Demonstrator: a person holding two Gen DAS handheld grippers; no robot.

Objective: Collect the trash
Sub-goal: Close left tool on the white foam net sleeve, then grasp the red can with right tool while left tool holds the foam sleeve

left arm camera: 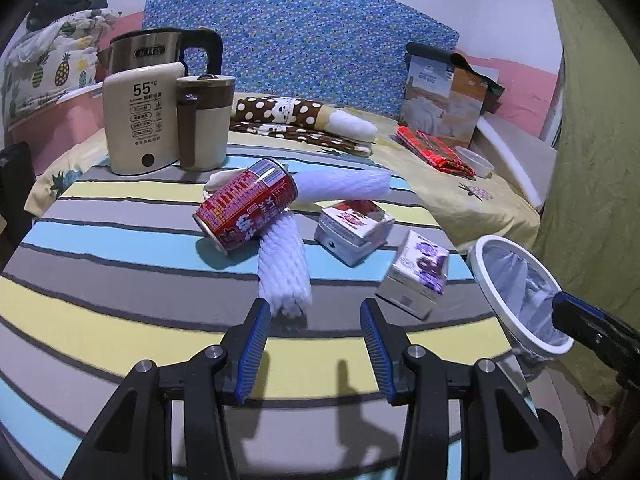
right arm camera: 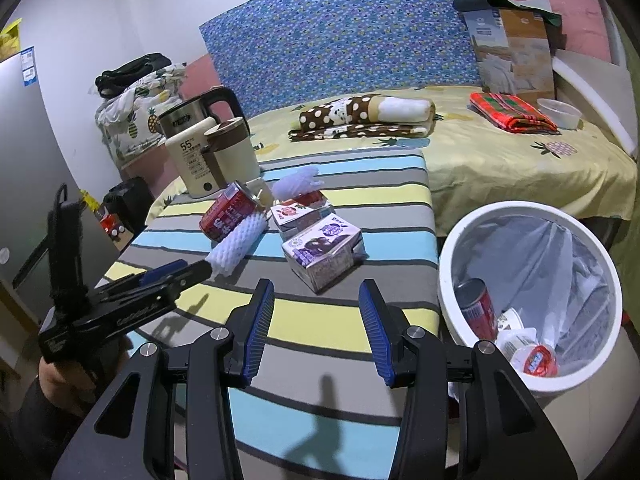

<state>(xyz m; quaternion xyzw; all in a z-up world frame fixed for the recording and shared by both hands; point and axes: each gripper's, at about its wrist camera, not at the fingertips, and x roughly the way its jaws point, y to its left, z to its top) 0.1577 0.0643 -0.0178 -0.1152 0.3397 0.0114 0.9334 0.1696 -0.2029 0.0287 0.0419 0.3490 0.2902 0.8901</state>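
The left gripper [left arm camera: 314, 306] hangs just above the striped table [left arm camera: 120, 248], its blue-padded jaws apart with nothing between them; the near end of a white foam net sleeve [left arm camera: 284, 276] lies right ahead of its fingertips. The right gripper [right arm camera: 316, 292] is likewise spread and empty, over the table's near edge. Just to its right stands the white bin [right arm camera: 448, 280] with a clear liner — inside lie a red can [right arm camera: 478, 308] and some crumpled wrappers [right arm camera: 528, 354]. A little farther on the table sits a purple carton [right arm camera: 324, 250], then a red-printed carton [right arm camera: 298, 212] behind it. Beside these a second red can [left arm camera: 248, 208] lies tipped on its side, resting across the foam sleeve, with another foam sleeve [left arm camera: 344, 186] sticking out behind it. At the table's far end stand a cream kettle base [left arm camera: 138, 120] and a cream-and-brown cup [left arm camera: 206, 124], touching. Beyond is a bed with a yellow sheet [right arm camera: 500, 160].
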